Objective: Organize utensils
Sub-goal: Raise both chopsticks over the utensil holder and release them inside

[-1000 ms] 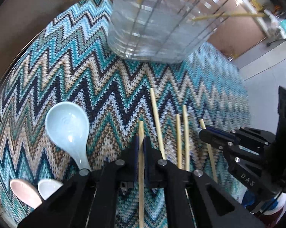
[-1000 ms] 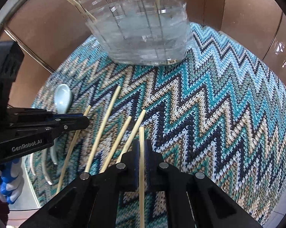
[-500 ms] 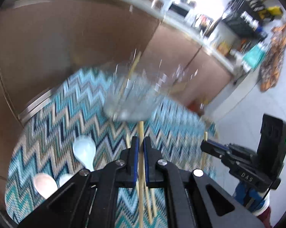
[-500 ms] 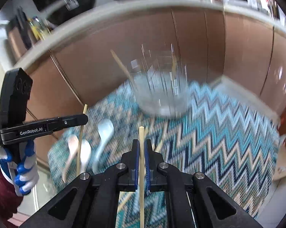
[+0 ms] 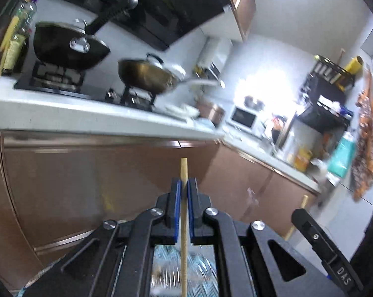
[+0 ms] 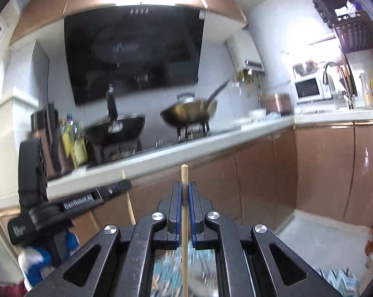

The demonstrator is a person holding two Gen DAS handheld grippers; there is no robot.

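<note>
Two black two-finger grippers, left point(image 5: 184, 190) and right point(image 6: 184, 193), each pinch one pale wooden chopstick point(image 5: 184, 212) point(image 6: 184, 222) upright between blue pads, tips raised level with brown cabinet doors point(image 5: 75, 180), zigzag teal mat point(image 6: 164, 274) blurred below.

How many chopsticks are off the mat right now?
2. One is clamped in the left gripper and one in the right gripper, both pointing upward. Any on the mat are hidden.
</note>
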